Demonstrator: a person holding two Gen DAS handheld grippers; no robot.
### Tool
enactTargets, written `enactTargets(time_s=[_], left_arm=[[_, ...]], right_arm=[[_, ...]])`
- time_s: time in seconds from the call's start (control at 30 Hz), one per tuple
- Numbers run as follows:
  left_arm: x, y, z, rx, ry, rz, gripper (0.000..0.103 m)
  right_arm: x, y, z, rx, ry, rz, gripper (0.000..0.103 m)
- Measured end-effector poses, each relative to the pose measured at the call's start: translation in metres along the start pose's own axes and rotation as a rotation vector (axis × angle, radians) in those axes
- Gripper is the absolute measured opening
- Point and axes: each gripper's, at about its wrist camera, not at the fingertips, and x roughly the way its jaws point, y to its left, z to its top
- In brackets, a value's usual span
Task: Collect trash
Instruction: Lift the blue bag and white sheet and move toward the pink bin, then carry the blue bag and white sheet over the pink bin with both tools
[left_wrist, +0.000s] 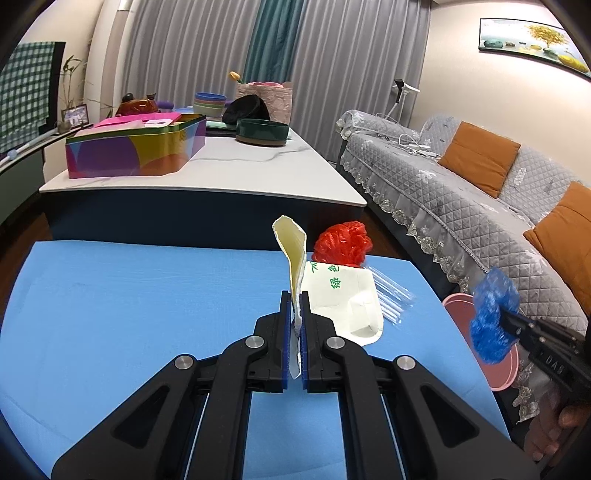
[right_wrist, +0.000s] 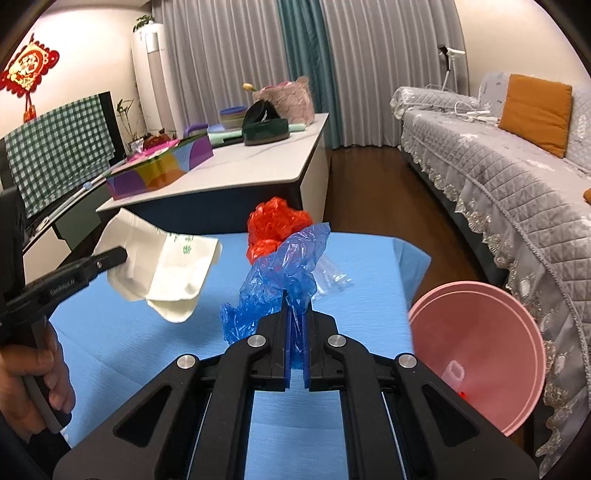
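Note:
My left gripper (left_wrist: 294, 295) is shut on a flattened white paper cup (left_wrist: 343, 295) with green print and holds it above the blue mat (left_wrist: 129, 295); it also shows in the right wrist view (right_wrist: 166, 266). My right gripper (right_wrist: 295, 295) is shut on a crumpled blue plastic bag (right_wrist: 277, 280), held by the mat's right edge next to the pink bin (right_wrist: 476, 350). A red plastic bag (left_wrist: 343, 243) and a clear plastic wrapper (left_wrist: 391, 299) lie at the mat's far side.
The pink bin (left_wrist: 495, 369) stands on the floor right of the mat, with small bits inside. A white table (left_wrist: 221, 170) with a colourful tin (left_wrist: 136, 147) stands behind. A grey sofa (left_wrist: 461, 192) runs along the right.

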Motion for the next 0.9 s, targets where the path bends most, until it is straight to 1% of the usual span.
enactTargets(time_s=[0.33,0.47,0.9], left_arm=[[-0.009,-0.017,-0.006,0.022,-0.004,0.004,0.004],[-0.009,-0.023,-0.007,0.036,-0.004,-0.002,0.004],[-0.002,-0.05,-0.008,0.066,-0.013,-0.029,0.004]], right_arm=[[-0.026,-0.019,0.008,0.025,-0.058,-0.032,0.005],[-0.031,-0.026,0.009,0.037,-0.065,-0.061,0.005],[-0.039,-0.059,0.002,0.08,-0.07,-0.113,0.005]])
